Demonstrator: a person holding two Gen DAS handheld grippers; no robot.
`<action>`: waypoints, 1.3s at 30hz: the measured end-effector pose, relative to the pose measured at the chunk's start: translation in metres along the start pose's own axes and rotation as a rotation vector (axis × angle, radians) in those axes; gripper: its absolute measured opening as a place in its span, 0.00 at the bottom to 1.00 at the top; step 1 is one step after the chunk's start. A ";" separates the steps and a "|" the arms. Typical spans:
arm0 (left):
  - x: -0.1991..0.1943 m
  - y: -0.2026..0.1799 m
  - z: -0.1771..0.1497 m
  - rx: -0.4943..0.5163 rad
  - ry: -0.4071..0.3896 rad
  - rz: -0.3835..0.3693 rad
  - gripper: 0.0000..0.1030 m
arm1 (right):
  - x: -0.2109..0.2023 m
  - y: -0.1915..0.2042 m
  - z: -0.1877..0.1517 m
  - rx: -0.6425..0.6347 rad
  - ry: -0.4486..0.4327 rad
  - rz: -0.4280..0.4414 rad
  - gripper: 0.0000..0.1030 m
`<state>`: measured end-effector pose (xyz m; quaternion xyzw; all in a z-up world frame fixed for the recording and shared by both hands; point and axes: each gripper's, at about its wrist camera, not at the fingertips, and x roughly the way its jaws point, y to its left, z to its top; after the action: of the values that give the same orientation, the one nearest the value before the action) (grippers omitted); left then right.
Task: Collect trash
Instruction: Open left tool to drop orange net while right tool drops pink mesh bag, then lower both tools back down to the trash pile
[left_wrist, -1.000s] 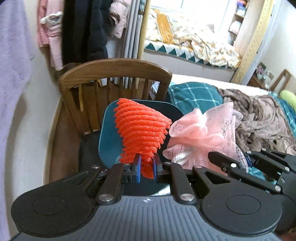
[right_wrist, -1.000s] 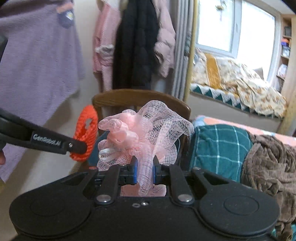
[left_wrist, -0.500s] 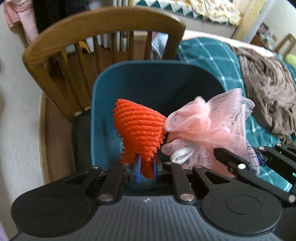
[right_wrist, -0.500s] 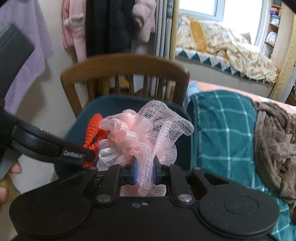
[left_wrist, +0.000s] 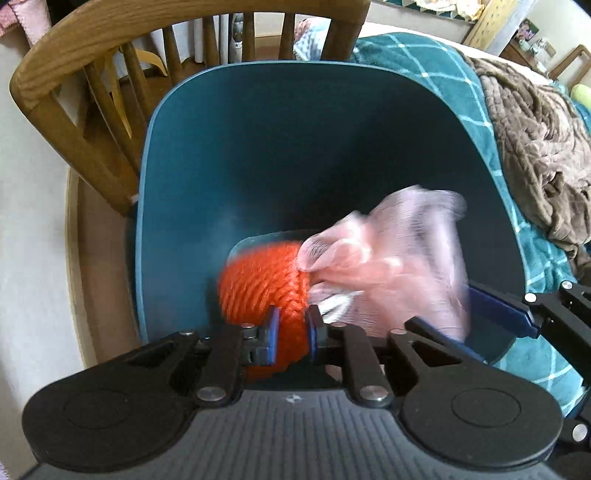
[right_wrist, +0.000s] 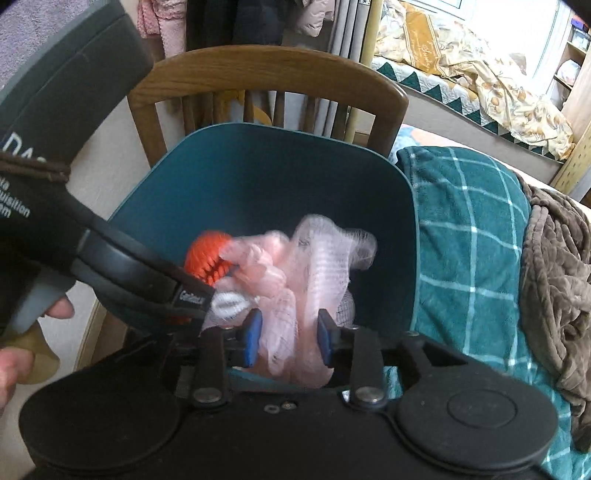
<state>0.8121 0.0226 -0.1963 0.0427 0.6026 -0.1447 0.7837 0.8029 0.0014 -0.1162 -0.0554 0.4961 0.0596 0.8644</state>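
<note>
Pink mesh (left_wrist: 388, 266) and orange net (left_wrist: 264, 284) smear with blur; bin (left_wrist: 177, 155) floor mostly hidden.

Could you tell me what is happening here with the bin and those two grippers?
A person is dropping trash into the teal bin on the wooden chair. The left gripper has the orange foam net between its jaws, which have just been opening. The right gripper has also just been opening, and the pink mesh sits loosely between its pads, above the bin's inside.

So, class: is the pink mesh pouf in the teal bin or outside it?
In. The pink mesh pouf hangs below the teal bin rim, bin walls behind it, beside the orange net.
</note>
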 end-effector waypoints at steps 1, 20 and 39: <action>-0.002 0.000 -0.001 -0.001 -0.007 -0.013 0.24 | -0.001 0.000 -0.001 0.002 0.000 0.000 0.37; -0.109 -0.010 -0.053 0.124 -0.220 -0.004 0.51 | -0.106 -0.007 -0.021 0.125 -0.148 -0.005 0.62; -0.194 -0.094 -0.222 -0.111 -0.374 0.068 0.70 | -0.235 -0.044 -0.137 -0.005 -0.310 0.200 0.89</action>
<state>0.5339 0.0206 -0.0602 -0.0079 0.4517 -0.0901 0.8876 0.5751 -0.0748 0.0200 0.0021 0.3599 0.1543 0.9202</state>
